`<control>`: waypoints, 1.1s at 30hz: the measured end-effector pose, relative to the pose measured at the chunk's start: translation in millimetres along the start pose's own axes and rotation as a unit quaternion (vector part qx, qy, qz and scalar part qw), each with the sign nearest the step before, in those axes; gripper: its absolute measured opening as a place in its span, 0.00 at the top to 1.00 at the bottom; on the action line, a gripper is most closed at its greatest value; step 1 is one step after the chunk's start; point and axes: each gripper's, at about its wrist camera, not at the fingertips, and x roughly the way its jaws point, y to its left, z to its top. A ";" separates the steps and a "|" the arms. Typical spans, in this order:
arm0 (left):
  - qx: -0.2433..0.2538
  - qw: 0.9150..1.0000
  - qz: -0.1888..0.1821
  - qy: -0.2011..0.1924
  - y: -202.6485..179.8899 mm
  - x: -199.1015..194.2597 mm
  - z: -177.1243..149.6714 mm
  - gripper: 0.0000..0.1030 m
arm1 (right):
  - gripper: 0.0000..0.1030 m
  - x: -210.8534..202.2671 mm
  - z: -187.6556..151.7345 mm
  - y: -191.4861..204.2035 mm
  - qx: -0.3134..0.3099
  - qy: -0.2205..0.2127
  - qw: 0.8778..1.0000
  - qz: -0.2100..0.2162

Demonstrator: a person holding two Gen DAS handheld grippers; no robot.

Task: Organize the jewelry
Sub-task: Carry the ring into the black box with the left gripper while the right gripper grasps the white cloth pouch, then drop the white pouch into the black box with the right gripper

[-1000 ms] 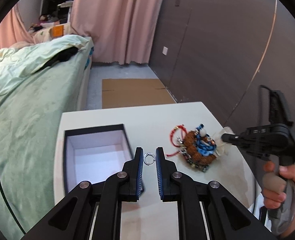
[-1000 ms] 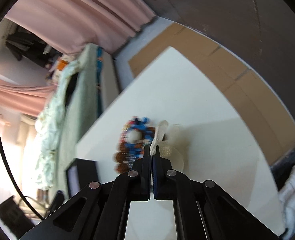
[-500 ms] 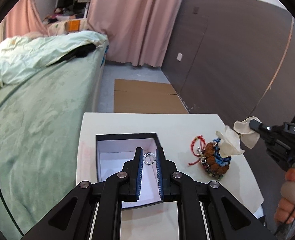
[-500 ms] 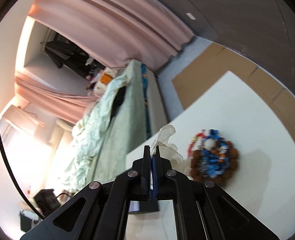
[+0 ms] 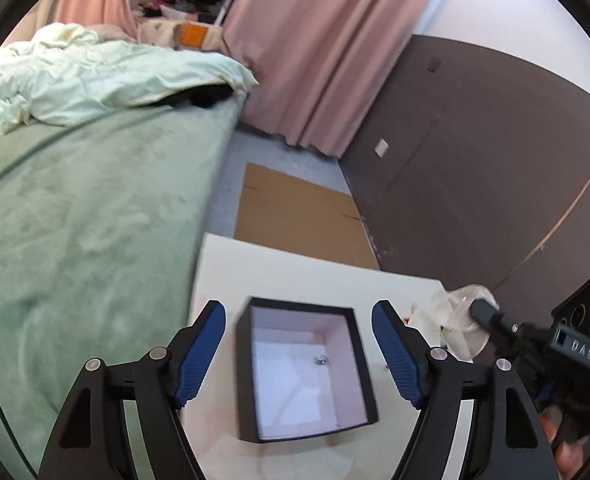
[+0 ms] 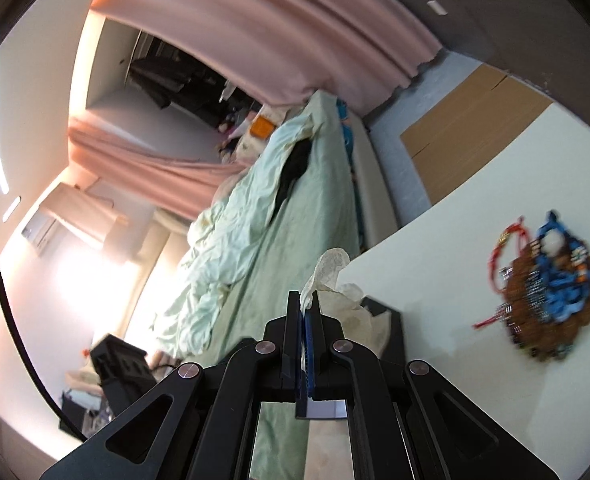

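A black box (image 5: 365, 364) with a white inside sits on the white table (image 5: 295, 272), and a small silver ring (image 5: 321, 360) lies on its floor. My left gripper (image 5: 298, 308) hovers over the box, its jaws opening wide with nothing between them. My right gripper (image 6: 306, 298) is shut on a cream sheer pouch (image 6: 329, 268), held above the table beside the box corner (image 6: 389, 314). The left wrist view shows that pouch (image 5: 451, 320) right of the box. A pile of bead bracelets (image 6: 547, 280), brown, blue and red, lies on the table.
A bed with a green cover (image 5: 75, 220) runs along the table's left edge. Flat cardboard (image 5: 295, 208) lies on the floor beyond the table. A dark panelled wall (image 5: 475, 160) and pink curtains (image 5: 307, 60) stand behind. A hand (image 5: 567, 452) holds the right gripper's handle.
My left gripper moved left from beside the bracelets to over the box and opened; the ring dropped from its jaws into the box. The right gripper lifted the pouch off the pile toward the box.
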 end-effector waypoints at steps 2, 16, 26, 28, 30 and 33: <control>-0.010 1.000 0.003 -0.007 6.5 -4.8 4.2 0.26 | 0.97 8.0 -4.5 4.4 -0.009 0.009 1.000 0.000; -0.007 1.000 0.017 -0.018 11.9 -19.2 4.7 0.26 | 0.38 38.2 -20.2 -3.6 -0.007 0.093 0.995 -0.043; 0.031 1.000 0.003 -0.002 -15.5 -11.8 -8.8 0.26 | 0.38 -39.3 0.0 -22.1 0.000 0.022 0.994 -0.108; 0.035 0.999 -0.002 0.001 -21.9 -10.0 -11.9 0.26 | 0.38 -53.1 4.3 -31.0 0.008 0.015 0.993 -0.120; 0.042 0.999 -0.005 0.004 -29.5 -6.4 -15.3 0.26 | 0.38 -61.8 6.9 -37.2 0.013 0.011 0.991 -0.130; 0.049 0.999 -0.008 0.009 -39.5 -0.1 -19.4 0.26 | 0.38 -72.5 11.6 -46.5 0.019 0.008 0.989 -0.148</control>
